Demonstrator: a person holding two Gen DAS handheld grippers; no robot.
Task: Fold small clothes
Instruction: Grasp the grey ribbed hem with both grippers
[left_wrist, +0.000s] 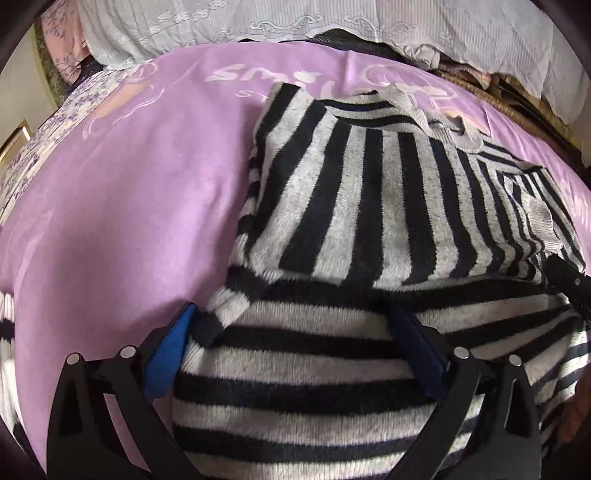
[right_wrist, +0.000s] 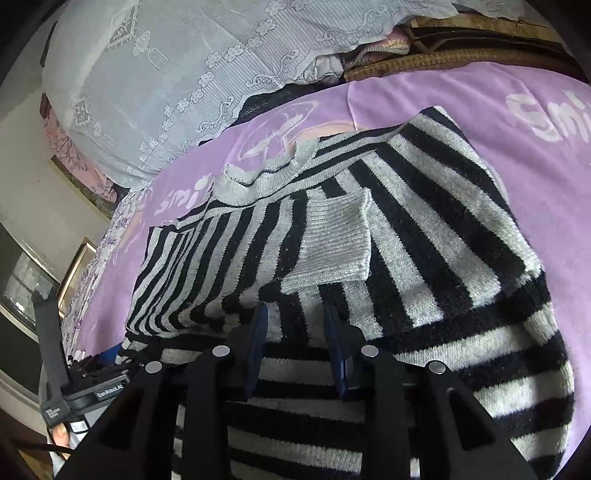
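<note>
A black-and-grey striped sweater (left_wrist: 369, 206) lies on a purple blanket (left_wrist: 110, 206), its sleeves folded over the body. Its near hem is lifted and folded towards the collar. My left gripper (left_wrist: 295, 314) is wide open, blue-padded fingers (left_wrist: 170, 350) straddling the raised hem. In the right wrist view the sweater (right_wrist: 424, 229) shows a grey ribbed cuff (right_wrist: 332, 240) lying on top. My right gripper (right_wrist: 295, 314) has its jaws partly closed, with a fold of the hem between them. The left gripper's body (right_wrist: 92, 387) shows at the left.
White lace-covered pillows (left_wrist: 258, 18) and piled fabrics line the bed's far edge; they also show in the right wrist view (right_wrist: 166, 74). A floral sheet (left_wrist: 44, 136) runs along the left side. A woven mat edge (right_wrist: 443, 59) sits at the back right.
</note>
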